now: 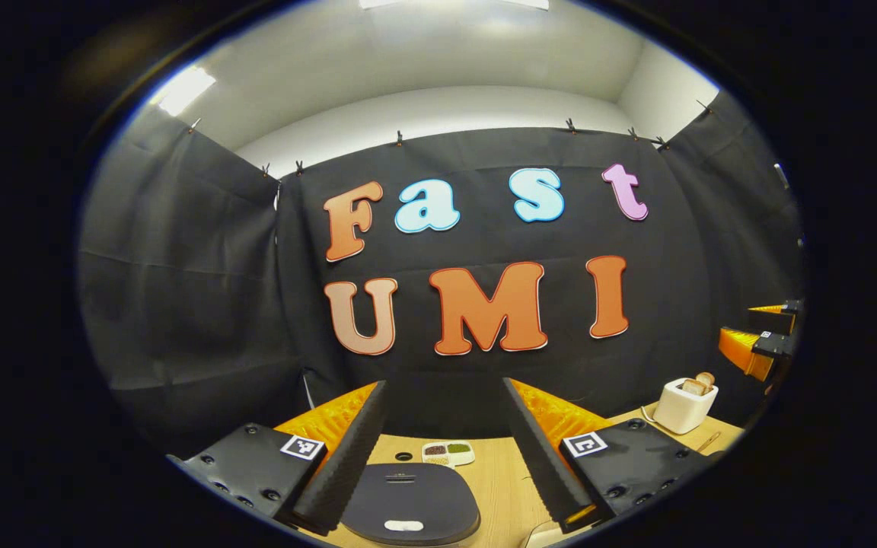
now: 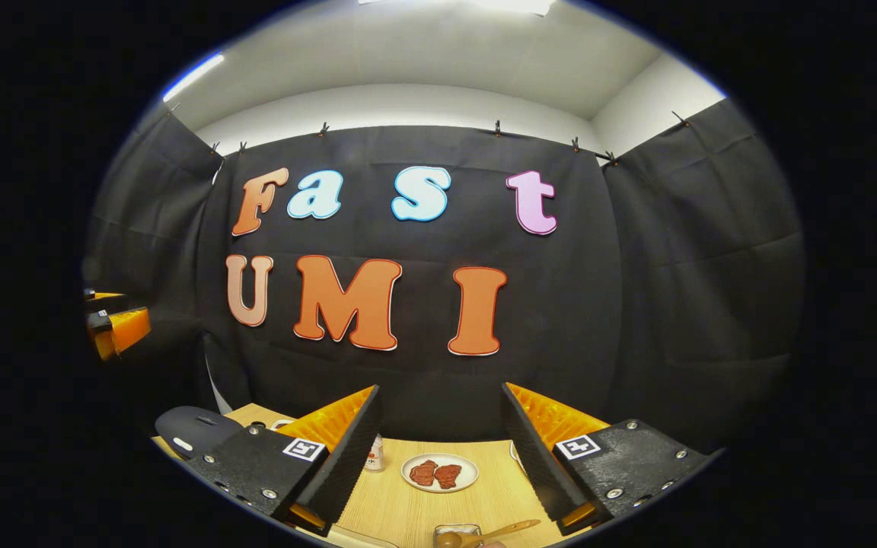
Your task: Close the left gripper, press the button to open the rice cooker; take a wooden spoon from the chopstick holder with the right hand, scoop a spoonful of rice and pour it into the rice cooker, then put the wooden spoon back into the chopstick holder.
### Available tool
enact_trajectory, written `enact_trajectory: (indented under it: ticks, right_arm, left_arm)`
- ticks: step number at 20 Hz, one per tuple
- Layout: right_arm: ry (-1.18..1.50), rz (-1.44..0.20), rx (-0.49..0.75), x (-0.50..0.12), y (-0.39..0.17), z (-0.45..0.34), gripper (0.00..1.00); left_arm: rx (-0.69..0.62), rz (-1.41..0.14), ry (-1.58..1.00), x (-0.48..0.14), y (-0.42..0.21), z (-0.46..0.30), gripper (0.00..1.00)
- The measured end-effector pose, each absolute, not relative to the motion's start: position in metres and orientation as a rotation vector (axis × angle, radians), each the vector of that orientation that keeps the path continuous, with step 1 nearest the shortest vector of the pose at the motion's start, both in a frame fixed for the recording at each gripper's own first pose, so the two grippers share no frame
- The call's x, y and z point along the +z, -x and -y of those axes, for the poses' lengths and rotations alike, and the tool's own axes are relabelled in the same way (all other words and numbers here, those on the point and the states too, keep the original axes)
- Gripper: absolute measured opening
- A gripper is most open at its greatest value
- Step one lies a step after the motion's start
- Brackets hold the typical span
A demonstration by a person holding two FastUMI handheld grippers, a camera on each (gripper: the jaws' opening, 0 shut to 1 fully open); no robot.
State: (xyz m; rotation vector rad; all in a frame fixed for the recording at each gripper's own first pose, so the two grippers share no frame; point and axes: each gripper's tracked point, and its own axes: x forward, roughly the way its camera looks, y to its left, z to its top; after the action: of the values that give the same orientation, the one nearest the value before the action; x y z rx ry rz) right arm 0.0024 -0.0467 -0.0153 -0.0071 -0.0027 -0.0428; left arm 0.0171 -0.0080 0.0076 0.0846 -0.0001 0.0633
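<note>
**A:** So where are we at? Looks like nothing's started. The left claw [image 1: 444, 457] hangs over the rice cooker [image 1: 410, 504] with its fingers spread wide, and the lid is down flat on the wooden surface [image 1: 501, 487].

**B:** Yep, I'd call it step one. That claw needs to squeeze together first, then drop onto the pale button [image 1: 403, 525] at the near edge of the lid.

**A:** And the right claw [image 2: 442, 457]?

**B:** Also spread, holding nothing. A wooden spoon [image 2: 484, 534] sits low down in the right gripper view, just by a small container I can't make out. A plate with meat [image 2: 439, 473] is a bit farther back.

**A:** The toaster with bread [image 1: 685, 405] is off to the side, out of the way.
</note>
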Motion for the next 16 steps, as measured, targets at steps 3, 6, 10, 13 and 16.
enact_trajectory:
  ticks: [3,6,10,13,16]
  right_arm:
    - [0.000,0.010,-0.043,-0.012,-0.001,0.049,0.96]
    - [0.016,0.025,-0.039,-0.009,-0.003,0.051,0.96]
    - [0.008,0.010,-0.053,-0.014,-0.001,0.060,0.94]
    - [-0.006,0.000,-0.063,-0.018,0.001,0.066,0.96]
    - [0.006,-0.004,-0.069,-0.020,0.001,0.069,0.96]
  left_arm:
    - [0.028,0.021,-0.066,0.014,-0.014,0.022,0.98]
    - [-0.007,0.046,-0.079,0.019,-0.014,0.034,0.83]
    - [0.014,0.016,-0.084,0.010,-0.016,0.029,0.41]
    - [0.066,-0.051,-0.037,-0.004,-0.021,0.014,0.10]
    - [0.100,-0.165,-0.039,-0.028,-0.026,-0.005,0.06]
